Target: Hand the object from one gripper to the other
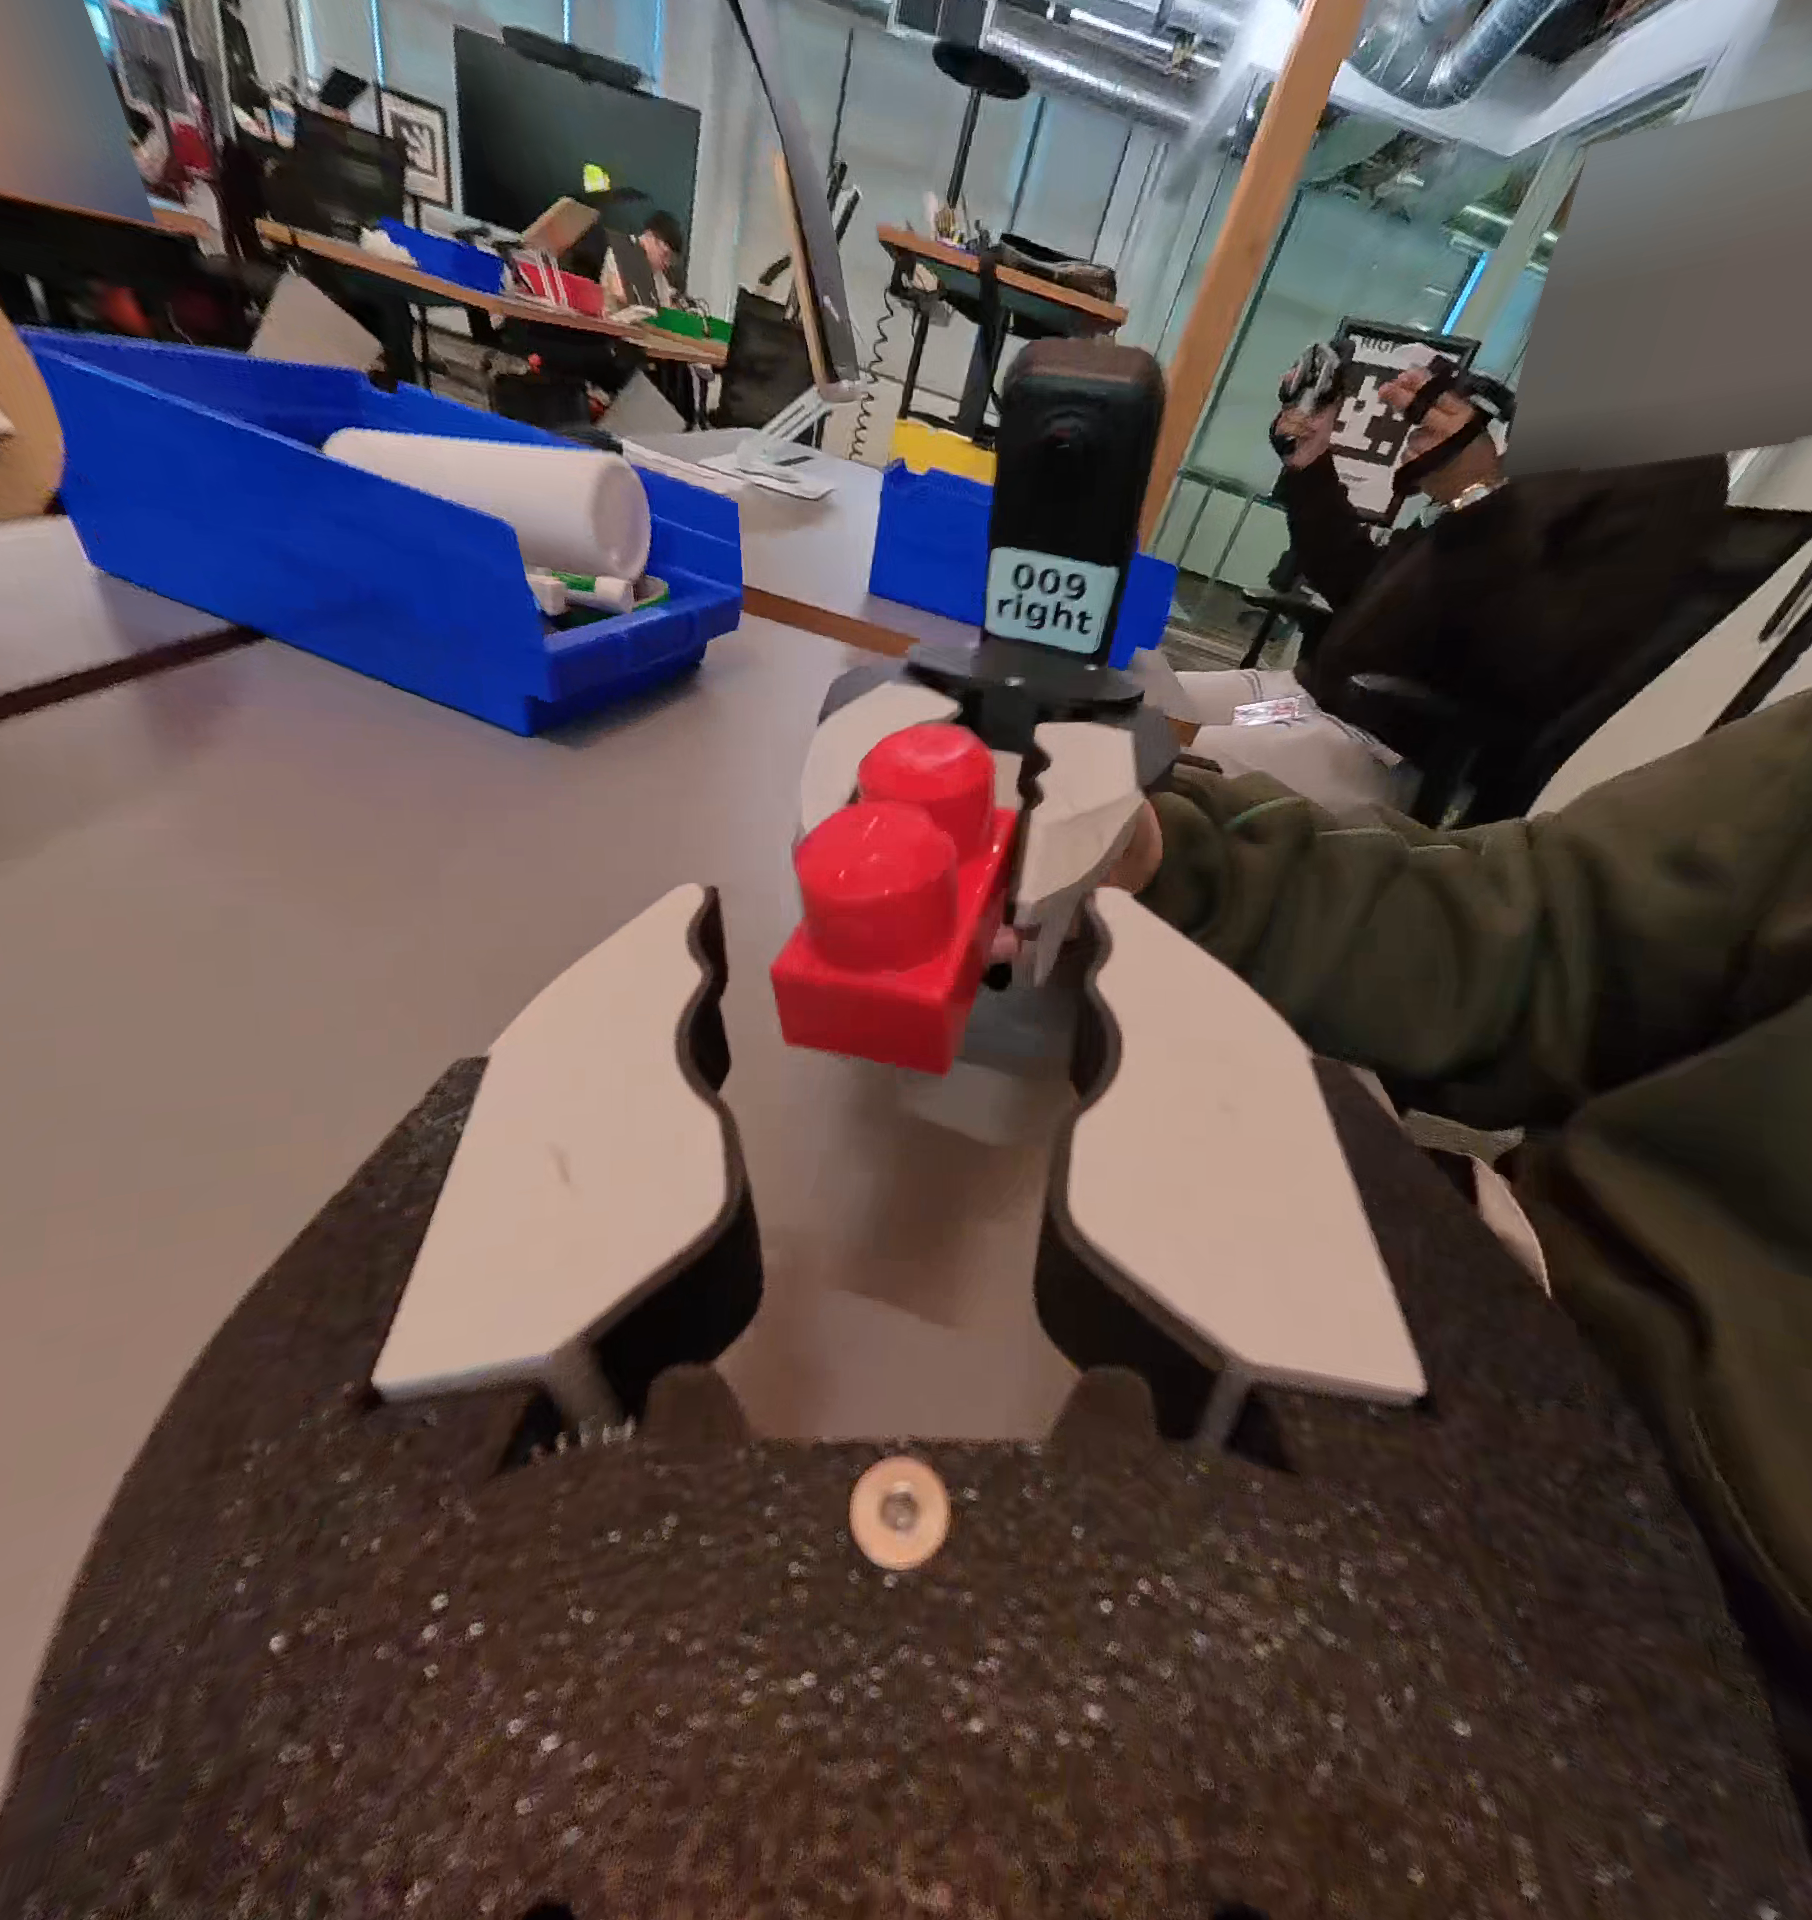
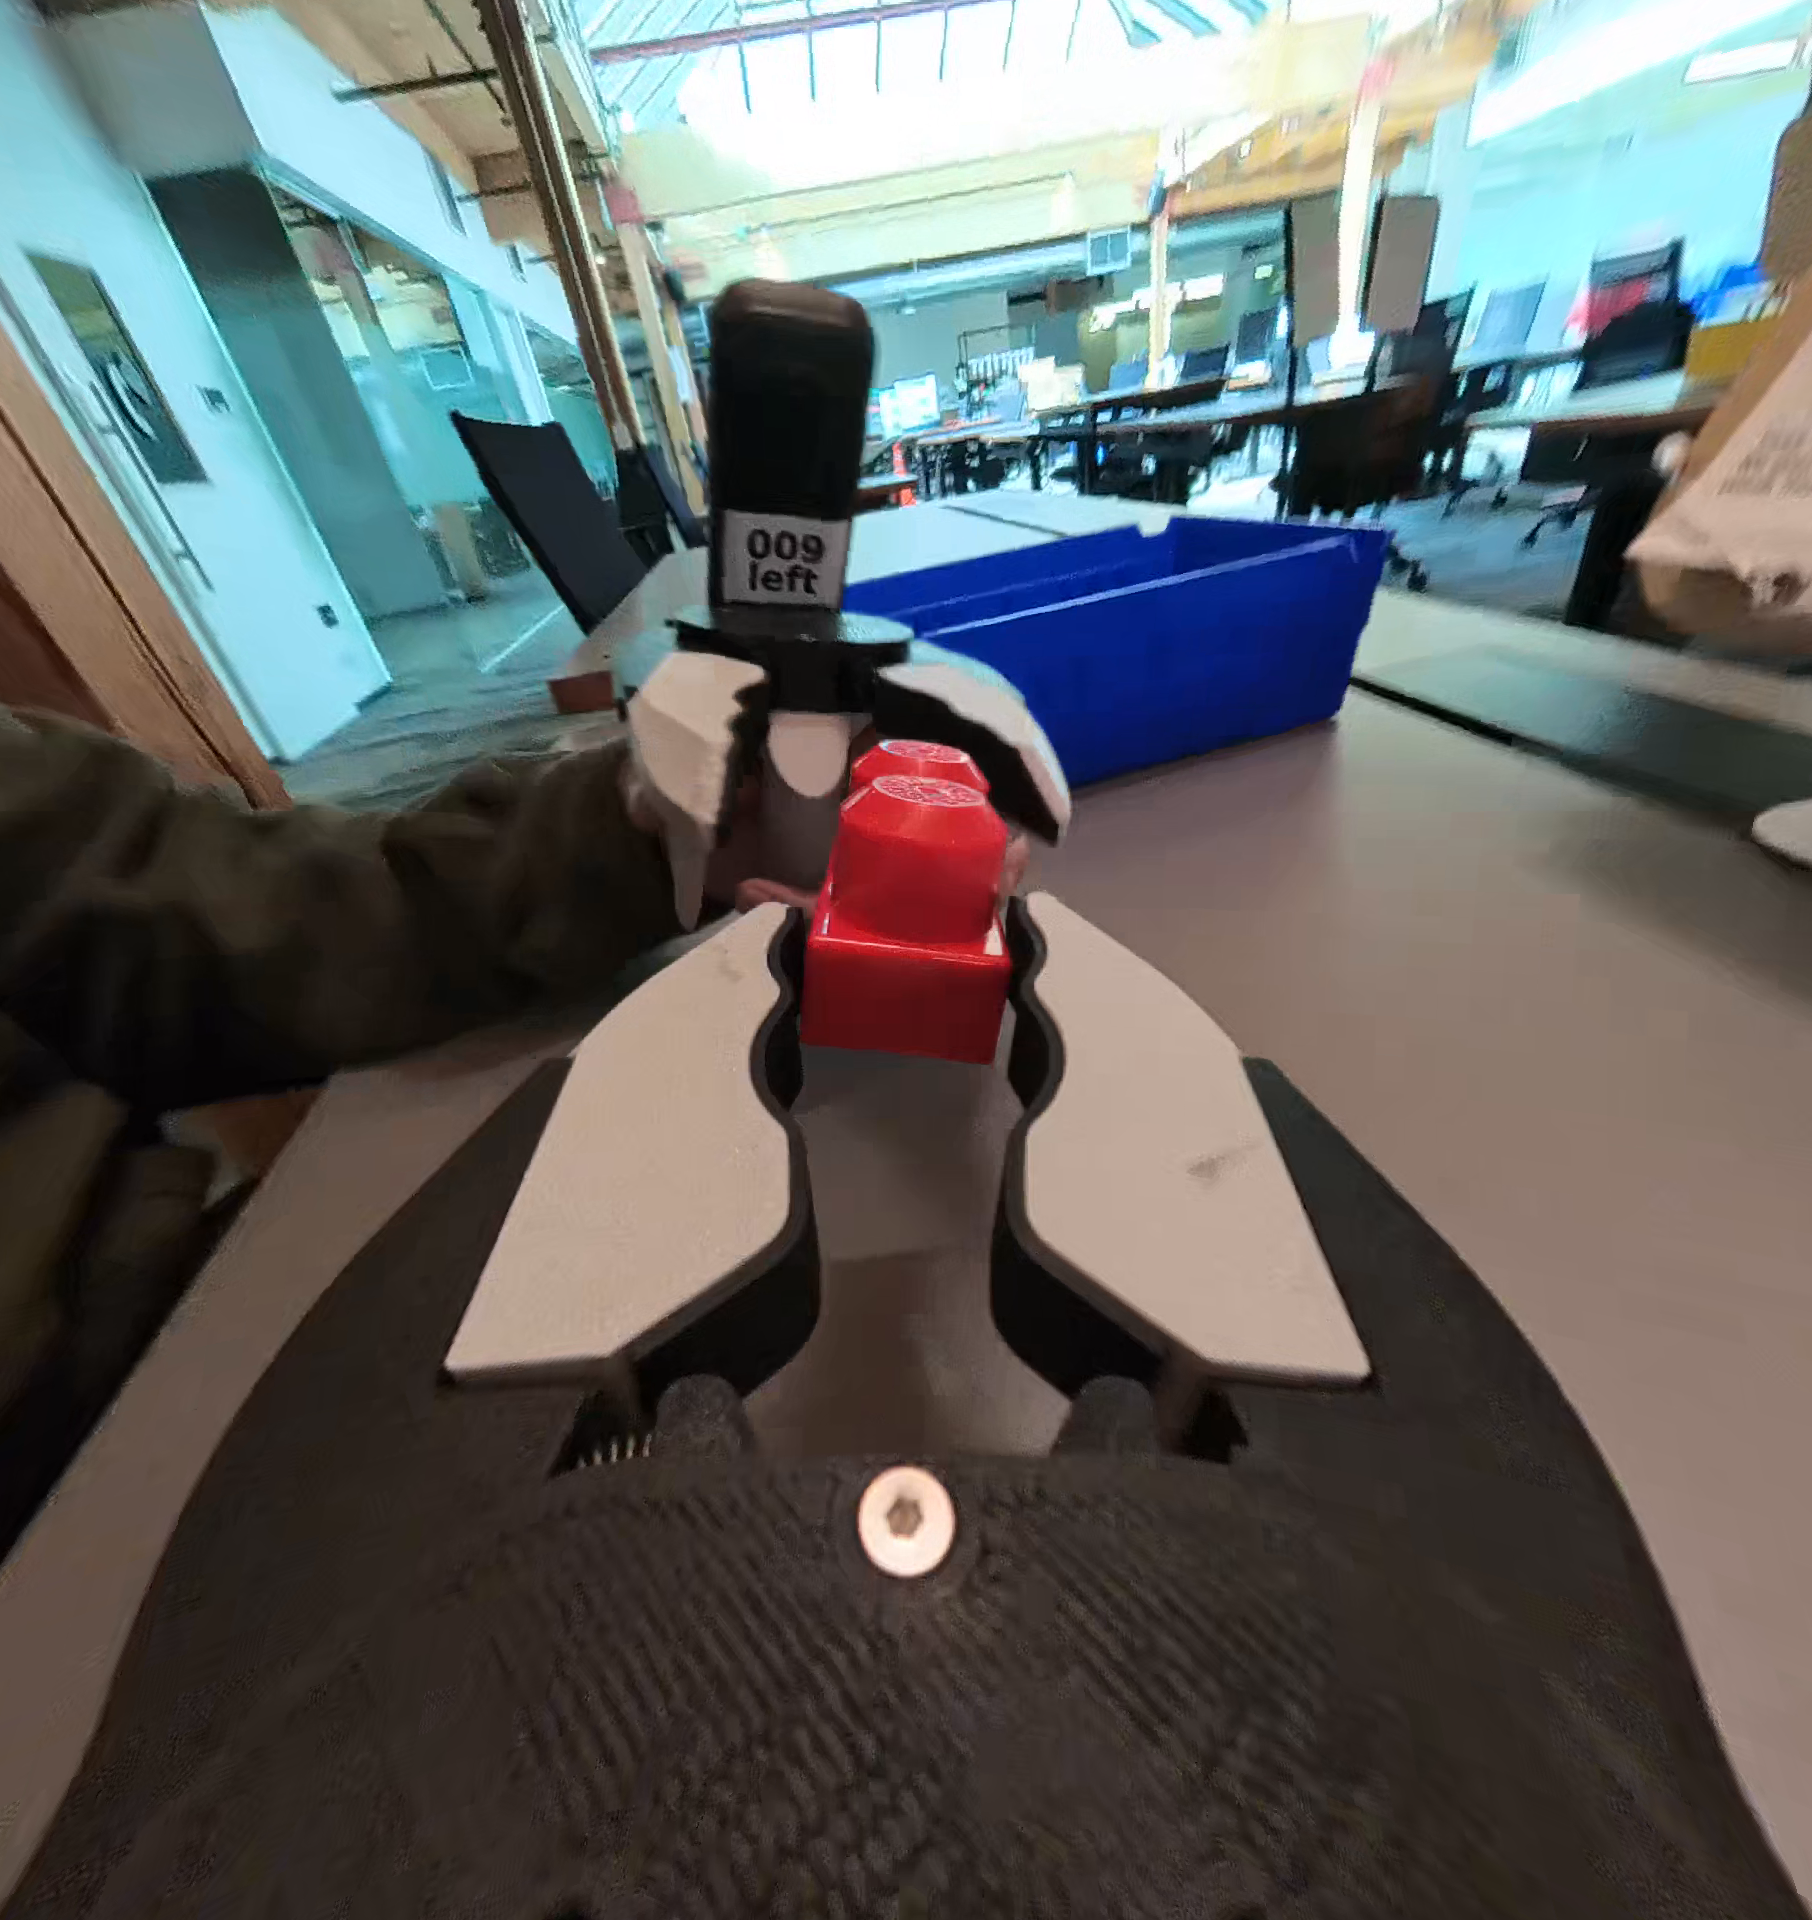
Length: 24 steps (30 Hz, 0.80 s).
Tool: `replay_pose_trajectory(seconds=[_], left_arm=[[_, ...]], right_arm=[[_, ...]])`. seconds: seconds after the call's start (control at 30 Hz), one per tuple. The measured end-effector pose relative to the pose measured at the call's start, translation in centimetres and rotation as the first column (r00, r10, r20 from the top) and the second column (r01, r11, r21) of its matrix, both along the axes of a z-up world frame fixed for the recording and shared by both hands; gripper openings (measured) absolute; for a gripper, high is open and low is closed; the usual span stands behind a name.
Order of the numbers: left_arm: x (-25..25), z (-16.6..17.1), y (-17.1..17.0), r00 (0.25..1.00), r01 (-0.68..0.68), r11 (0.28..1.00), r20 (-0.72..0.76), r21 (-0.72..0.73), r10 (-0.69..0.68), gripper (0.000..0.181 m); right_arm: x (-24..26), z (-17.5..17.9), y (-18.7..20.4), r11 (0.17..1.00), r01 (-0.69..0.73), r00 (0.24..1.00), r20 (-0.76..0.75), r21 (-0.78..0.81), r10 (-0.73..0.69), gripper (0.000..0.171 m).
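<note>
Right claw (image 2: 904,971) clamped on the red brick (image 2: 907,935), holding it in the air above the tabletop (image 2: 1401,987), studs up, far end offered. Left claw (image 1: 897,987) spread wide, empty, brick (image 1: 886,914) at its fingertips, untouched, ready to receive.

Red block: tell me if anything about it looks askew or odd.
The red block is pinched only at its near end between the right gripper fingertips, so most of it juts out unsupported. In the left wrist view it sits tilted. The left gripper is open, not gripping. No damage shows.
</note>
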<state>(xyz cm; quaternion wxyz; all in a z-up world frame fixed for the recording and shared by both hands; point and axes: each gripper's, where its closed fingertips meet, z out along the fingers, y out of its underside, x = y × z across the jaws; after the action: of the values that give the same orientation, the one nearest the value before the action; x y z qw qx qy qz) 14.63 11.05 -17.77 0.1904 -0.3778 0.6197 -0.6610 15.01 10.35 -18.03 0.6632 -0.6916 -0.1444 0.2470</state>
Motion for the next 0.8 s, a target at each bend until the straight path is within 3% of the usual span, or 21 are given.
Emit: replay_pose_trajectory(seconds=[0.13, 0.23, 0.33, 0.47, 0.57, 0.63, 0.8], left_arm=[[-0.3, -1.9, 0.4, 0.998, 0.023, 0.998, -0.055, 0.052, -0.02, 0.056], [-0.6, -1.3, 0.1, 0.998, 0.051, 0.999, -0.021, 0.004, -0.051, 0.036], [-0.7, -1.6, 0.2, 0.997, 0.069, 0.998, -0.036, 0.009, -0.068, 0.036], [-0.5, -2.0, 1.0, 1.0, 0.011, 0.992, 0.024, 0.125, -0.014, 0.035], [-0.4, -1.9, 1.8, 0.996, -0.057, 0.968, 0.082, 0.245, 0.038, 0.035], [-0.3, -2.1, 2.3, 0.993, -0.102, 0.929, 0.092, 0.357, 0.074, 0.035], [-0.8, -3.7, 2.4, 0.996, -0.086, 0.738, 0.056, 0.669, 0.065, 0.035]], right_arm=[[-0.1, 0.4, 0.0, 1.0, 0.0, 1.0, -0.023, 0.024, 0.0, 0.037], [-0.4, 0.1, 0.0, 1.0, -0.013, 1.0, -0.01, 0.016, 0.013, 0.037], [-0.6, 0.0, 0.1, 1.0, -0.013, 1.0, -0.003, 0.021, 0.013, 0.037], [-0.3, -1.4, 0.6, 0.999, 0.033, 0.999, 0.032, -0.036, -0.032, 0.037], [0.7, -2.3, 0.9, 0.991, 0.124, 0.983, 0.14, -0.044, -0.117, 0.058], [1.0, -2.5, 0.9, 0.988, 0.152, 0.958, 0.25, -0.014, -0.143, 0.058], [0.7, -2.6, 0.6, 0.985, 0.156, 0.896, 0.41, 0.068, -0.17, 0.058]])
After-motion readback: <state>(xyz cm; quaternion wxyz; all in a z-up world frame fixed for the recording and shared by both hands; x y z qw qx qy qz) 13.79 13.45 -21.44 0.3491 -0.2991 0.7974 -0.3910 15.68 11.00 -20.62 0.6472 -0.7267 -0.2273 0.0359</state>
